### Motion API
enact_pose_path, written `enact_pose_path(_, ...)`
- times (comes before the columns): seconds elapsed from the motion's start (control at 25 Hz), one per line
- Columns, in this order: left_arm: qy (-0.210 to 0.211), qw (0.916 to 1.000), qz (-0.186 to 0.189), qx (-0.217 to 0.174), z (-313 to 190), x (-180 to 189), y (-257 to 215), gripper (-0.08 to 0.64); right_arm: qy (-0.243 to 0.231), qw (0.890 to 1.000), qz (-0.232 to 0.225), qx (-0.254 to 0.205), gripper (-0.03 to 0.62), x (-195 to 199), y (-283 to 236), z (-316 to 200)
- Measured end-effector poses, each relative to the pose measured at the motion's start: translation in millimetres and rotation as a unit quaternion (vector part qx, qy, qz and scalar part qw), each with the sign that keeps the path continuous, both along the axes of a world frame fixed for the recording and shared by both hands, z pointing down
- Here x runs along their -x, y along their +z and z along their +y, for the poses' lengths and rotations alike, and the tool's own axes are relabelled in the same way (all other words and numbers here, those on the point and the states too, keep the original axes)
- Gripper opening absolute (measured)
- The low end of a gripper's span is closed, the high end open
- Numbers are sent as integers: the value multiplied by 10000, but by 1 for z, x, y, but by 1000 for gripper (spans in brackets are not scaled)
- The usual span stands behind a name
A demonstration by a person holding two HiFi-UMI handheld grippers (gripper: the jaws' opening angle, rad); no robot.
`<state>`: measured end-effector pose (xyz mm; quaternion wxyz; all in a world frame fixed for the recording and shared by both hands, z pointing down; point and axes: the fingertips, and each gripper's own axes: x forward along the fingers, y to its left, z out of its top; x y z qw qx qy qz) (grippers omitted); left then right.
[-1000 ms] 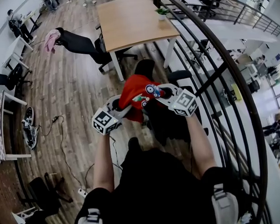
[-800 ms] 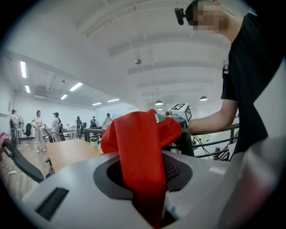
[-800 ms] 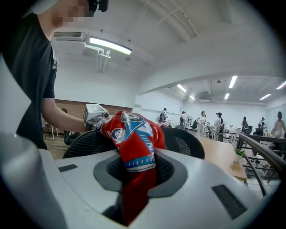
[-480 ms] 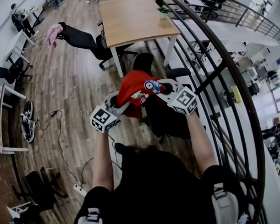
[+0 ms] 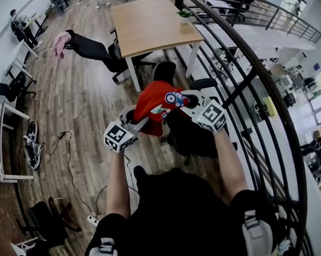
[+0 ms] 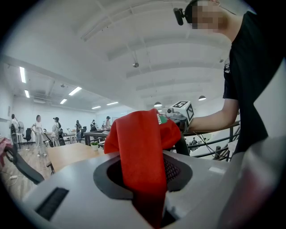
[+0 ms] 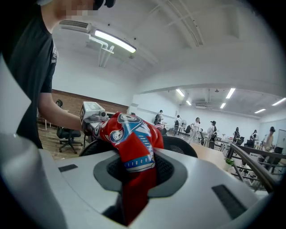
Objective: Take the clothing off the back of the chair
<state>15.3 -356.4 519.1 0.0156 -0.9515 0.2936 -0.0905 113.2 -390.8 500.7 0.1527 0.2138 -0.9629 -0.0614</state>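
A red garment (image 5: pixel 151 101) with a printed cartoon patch hangs stretched between my two grippers, above a black office chair (image 5: pixel 189 131). My left gripper (image 5: pixel 136 123) is shut on the garment's plain red edge (image 6: pixel 143 152). My right gripper (image 5: pixel 178 104) is shut on its printed edge (image 7: pixel 134 156). In the left gripper view the cloth rises out of the jaws and folds over at the top. In the right gripper view the chair's black mesh back (image 7: pixel 176 145) shows just behind the cloth. Whether the cloth still touches the chair back I cannot tell.
A wooden table (image 5: pixel 149 20) on white legs stands ahead, with a small potted plant (image 5: pixel 185 15). A curved black railing (image 5: pixel 243 74) runs close on the right. Another black chair (image 5: pixel 94 48) carrying a pink cloth (image 5: pixel 58 45) stands far left. Cables (image 5: pixel 66 149) lie on the wood floor.
Both grippers have kept their hold on the red garment. The right gripper and the cloth have risen slightly; the left gripper has hardly moved.
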Motion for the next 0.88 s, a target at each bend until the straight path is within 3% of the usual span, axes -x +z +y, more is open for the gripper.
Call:
enact_pose_path(0.32,306,9995,39,-62,-2,12,-11,127,177,9991,258,-289,92,9,-20,4)
enact_pose_path(0.88,719,9967,327,-184,-6,75,-38,127,564,9971,217,-468,92,77,-67,15)
